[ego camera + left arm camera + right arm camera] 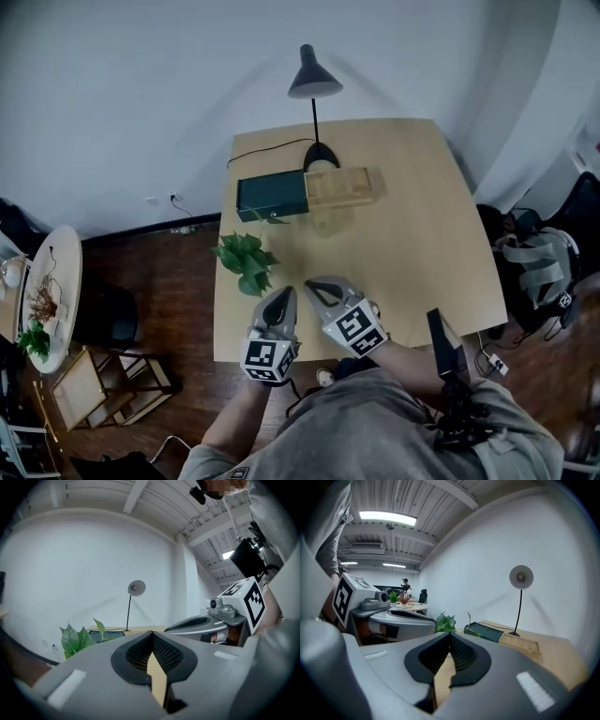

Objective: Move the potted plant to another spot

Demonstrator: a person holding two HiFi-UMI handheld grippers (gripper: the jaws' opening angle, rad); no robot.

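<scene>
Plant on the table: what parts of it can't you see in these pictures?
Head view: the plant hides its pot under its own leaves.
Left gripper view: the pot sits behind the body of the left gripper, so only leaves show.
Right gripper view: the pot sits behind the body of the right gripper, and the leaves are too small for detail.

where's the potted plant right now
In the head view the potted plant is at the left edge of the table, between the dark green box and the left gripper.

The table (412, 234) and tray (343, 187) are pale matt wood; the potted plant (246, 261) has smooth leaves.
</scene>
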